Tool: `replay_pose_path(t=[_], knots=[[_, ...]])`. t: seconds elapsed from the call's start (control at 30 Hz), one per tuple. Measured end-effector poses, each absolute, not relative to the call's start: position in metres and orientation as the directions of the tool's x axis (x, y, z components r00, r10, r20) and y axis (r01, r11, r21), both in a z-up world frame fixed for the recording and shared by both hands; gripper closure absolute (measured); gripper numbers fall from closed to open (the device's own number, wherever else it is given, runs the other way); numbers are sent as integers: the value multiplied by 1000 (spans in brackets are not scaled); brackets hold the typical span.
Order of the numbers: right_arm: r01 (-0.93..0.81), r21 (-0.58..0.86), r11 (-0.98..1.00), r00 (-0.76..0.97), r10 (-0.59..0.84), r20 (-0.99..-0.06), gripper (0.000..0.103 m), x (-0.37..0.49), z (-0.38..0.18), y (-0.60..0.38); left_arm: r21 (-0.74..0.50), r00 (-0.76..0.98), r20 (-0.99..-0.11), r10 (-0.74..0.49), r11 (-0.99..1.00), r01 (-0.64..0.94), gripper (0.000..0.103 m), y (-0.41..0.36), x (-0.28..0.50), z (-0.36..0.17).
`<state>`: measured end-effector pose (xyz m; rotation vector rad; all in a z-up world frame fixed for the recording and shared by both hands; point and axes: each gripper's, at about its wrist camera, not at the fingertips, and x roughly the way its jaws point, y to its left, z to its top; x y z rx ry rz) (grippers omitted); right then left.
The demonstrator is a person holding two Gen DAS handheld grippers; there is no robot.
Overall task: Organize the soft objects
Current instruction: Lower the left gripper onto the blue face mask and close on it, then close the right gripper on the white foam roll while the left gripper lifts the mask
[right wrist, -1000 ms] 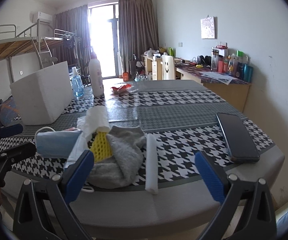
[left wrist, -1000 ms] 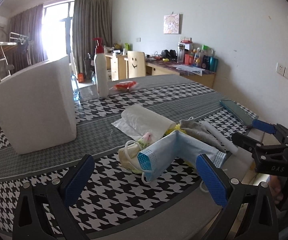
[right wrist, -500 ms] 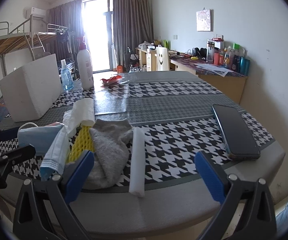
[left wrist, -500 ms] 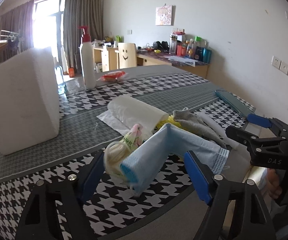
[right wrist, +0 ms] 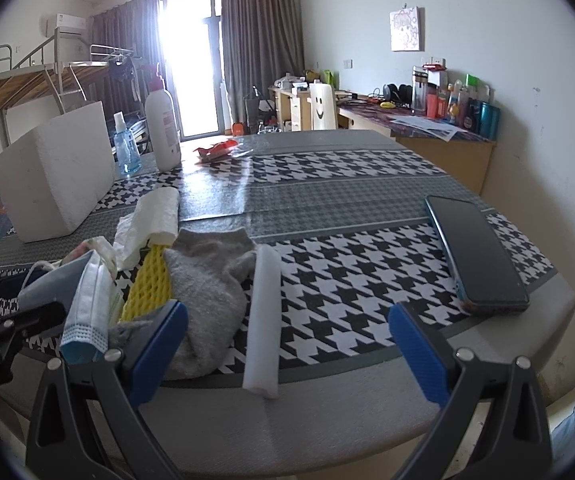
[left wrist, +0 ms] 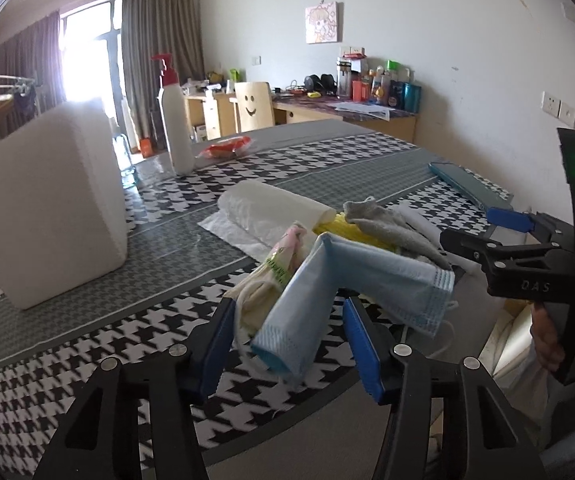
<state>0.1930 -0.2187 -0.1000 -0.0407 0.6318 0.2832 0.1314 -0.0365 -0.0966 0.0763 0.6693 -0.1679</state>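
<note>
A pile of soft things lies near the table's front edge. A folded blue face mask (left wrist: 351, 276) sticks up beside a cream packet (left wrist: 265, 276). My left gripper (left wrist: 287, 320) has the mask's near end between its blue pads. The jaws are closing, and a small gap shows on each side. In the right wrist view a grey sock (right wrist: 207, 280) lies on a yellow foam net (right wrist: 149, 280), with a white foam stick (right wrist: 265, 312) beside it. My right gripper (right wrist: 287, 312) stands open wide around the stick's near end and touches nothing.
A roll of white plastic bags (left wrist: 271, 208) lies behind the pile. A white foam box (left wrist: 47, 200) stands at the left, with a pump bottle (left wrist: 175, 120) and a red packet (left wrist: 225, 148) further back. A phone (right wrist: 475, 252) lies near the table's right edge.
My left gripper's jaws have narrowed from wide open, and the mask's end now sits between them, closer to the camera. The right gripper has edged in towards the sock and stick.
</note>
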Motion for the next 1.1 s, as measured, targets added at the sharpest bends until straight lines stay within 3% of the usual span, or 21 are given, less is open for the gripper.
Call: replay_pose_path(t=[0.17, 0.23, 0.47, 0.77, 0.83, 1.1], knots=[[-280, 51, 959, 762, 254, -595, 1, 195, -103, -218, 24, 752, -645, -135, 980, 197, 53, -40, 127, -103], [-280, 51, 959, 758, 254, -601, 1, 197, -104, -217, 10, 743, -652, -148, 979, 203, 65, -40, 129, -106], [-272, 44, 961, 751, 240, -615, 3, 199, -107, -218, -6, 736, -651, -186, 971, 240, 72, -44, 126, -105], [-268, 28, 963, 707, 217, -673, 42, 202, -115, -219, -12, 724, -656, -214, 962, 273, 76, -49, 128, -107], [-264, 18, 964, 705, 205, -679, 44, 201, -117, -218, -8, 724, -656, -213, 961, 276, 76, -50, 130, -107], [-309, -35, 950, 701, 203, -683, 68, 193, -115, -204, -14, 702, -676, -226, 956, 294, 76, -54, 138, -114]])
